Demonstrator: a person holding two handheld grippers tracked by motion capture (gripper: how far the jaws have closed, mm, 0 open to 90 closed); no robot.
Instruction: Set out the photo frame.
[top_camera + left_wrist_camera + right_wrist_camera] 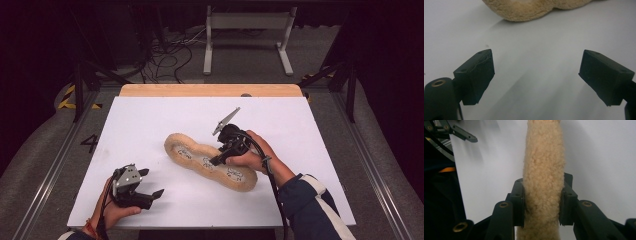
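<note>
Right gripper (218, 159) clamped on the fleece insole (210, 161), jaws narrowed to the insole's width; in the right gripper view both pads (520, 202) press into the fuzzy edges of the insole (543, 182), which runs straight up the frame between them. The grip sits near the middle of the insole, at its narrow waist.

Left gripper (150, 186) lower left of the high view, jaws wide apart, holding nothing, apart from the insole. In the left gripper view its pads (477, 75) stand wide over bare white board (536, 62), with the insole's edge (534, 8) at top centre.

Insole lies at centre of the white board (150, 120), long axis diagonal, upper left to lower right. Tan woolly rim, paler inner face up with small dark printed marks, hourglass outline.
</note>
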